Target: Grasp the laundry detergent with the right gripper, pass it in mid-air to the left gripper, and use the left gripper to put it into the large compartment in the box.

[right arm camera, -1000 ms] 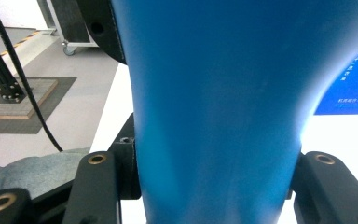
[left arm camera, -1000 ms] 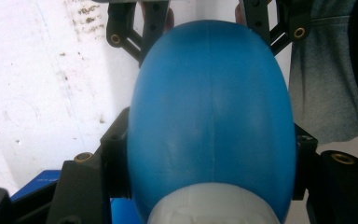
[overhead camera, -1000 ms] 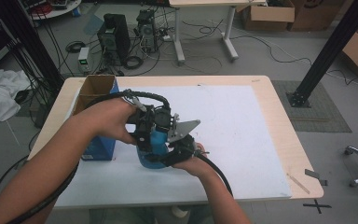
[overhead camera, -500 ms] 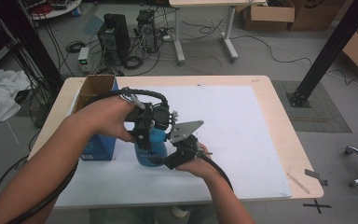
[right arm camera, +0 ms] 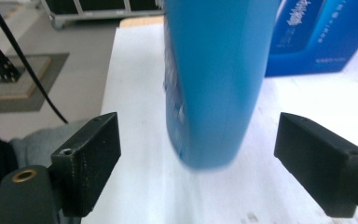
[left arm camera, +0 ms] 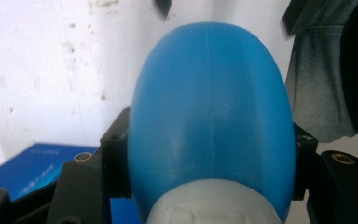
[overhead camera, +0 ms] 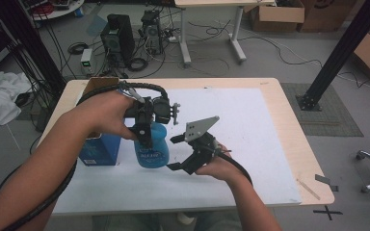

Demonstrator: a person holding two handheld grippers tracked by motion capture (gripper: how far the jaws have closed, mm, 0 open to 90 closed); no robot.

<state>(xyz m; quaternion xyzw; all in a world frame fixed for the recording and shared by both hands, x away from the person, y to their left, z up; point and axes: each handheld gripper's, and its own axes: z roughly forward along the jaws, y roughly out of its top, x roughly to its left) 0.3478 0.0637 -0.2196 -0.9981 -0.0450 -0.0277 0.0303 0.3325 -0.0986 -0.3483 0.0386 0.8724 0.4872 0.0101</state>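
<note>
Bottle [overhead camera: 152, 149] stays clamped in left gripper [overhead camera: 144, 137]; right gripper [overhead camera: 183, 154] has just opened, released it.

A blue box [overhead camera: 99, 150] stands on the white sheet [overhead camera: 250, 125] at the table's [overhead camera: 289, 115] left. Beyond the far edge, computer towers [overhead camera: 118, 34] and cables sit on the floor, with white cloth [overhead camera: 0, 98] far left and cardboard boxes [overhead camera: 277, 14] far right.
</note>
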